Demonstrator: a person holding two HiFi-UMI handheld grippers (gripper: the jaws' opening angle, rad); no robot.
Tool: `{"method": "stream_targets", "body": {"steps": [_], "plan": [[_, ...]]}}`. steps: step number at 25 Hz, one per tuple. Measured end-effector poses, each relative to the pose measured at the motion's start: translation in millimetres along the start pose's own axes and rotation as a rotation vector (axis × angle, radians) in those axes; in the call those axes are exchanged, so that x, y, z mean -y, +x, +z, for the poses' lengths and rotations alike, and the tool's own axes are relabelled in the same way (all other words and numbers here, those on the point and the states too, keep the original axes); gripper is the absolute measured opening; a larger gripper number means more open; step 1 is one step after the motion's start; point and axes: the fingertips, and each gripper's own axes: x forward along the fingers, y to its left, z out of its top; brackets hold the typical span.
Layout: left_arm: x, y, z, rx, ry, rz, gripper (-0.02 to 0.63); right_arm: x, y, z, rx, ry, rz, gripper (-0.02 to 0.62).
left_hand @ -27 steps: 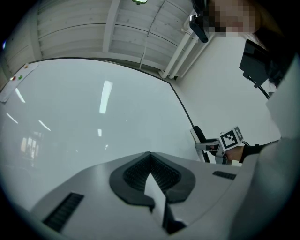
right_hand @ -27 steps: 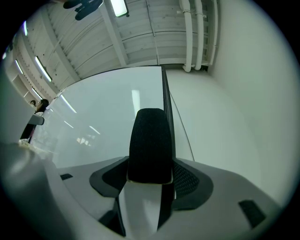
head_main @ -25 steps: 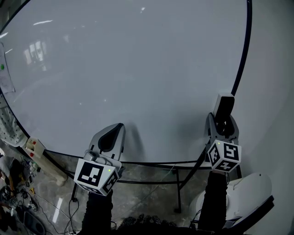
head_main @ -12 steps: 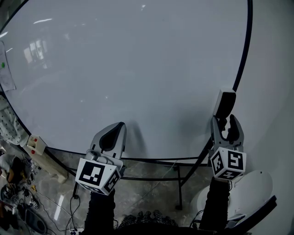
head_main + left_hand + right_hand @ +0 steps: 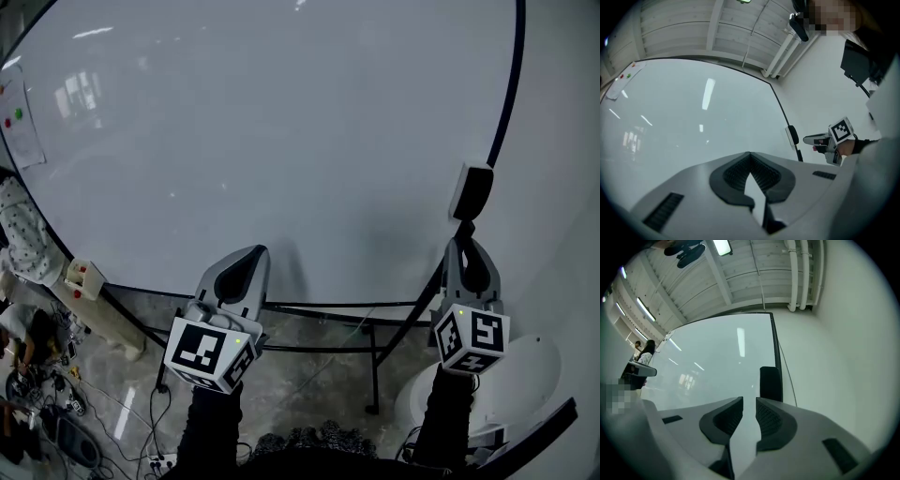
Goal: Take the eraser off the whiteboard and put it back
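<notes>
While the left claw (image 5: 247, 256) hangs pressed together and empty near the whiteboard's (image 5: 281, 141) lower edge, the eraser (image 5: 471, 191) clings to the board's right edge on its own, apparently put back. The right claw (image 5: 467, 246), just below it and apart, has just been narrowing to a slim gap, holding nothing.

left gripper (image 5: 247, 257): grey shell, black-white cube (image 5: 208, 354) | right gripper (image 5: 466, 247): same | sleeves (image 5: 211, 427): black

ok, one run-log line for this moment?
eraser: on whiteboard, right edge, not held | right tongs: short of eraser, just been closing, slim gap, nothing between | left tongs: shut, empty
</notes>
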Motion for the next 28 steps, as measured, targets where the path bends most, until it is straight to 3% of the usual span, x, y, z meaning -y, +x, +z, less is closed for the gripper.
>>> {"method": "stream_targets", "body": {"steps": [3,9,21,28], "plan": [[-8,-16,4,0.007,-0.009,-0.004,0.006,-14,-15,8,0.004,0.002,-0.013,0.053],[-15,-55,13,0.013,-0.014,-0.044,0.006,-49,-47,26,0.018,-0.004,-0.04,0.012],[-42,-152,1,-0.01,-0.008,-0.039,0.006,-138,-134,46,0.013,0.044,-0.058,0.011],[-38,-181,7,0.005,-0.037,-0.057,0.006,-162,-166,62,0.014,-0.002,-0.054,0.011]]}}
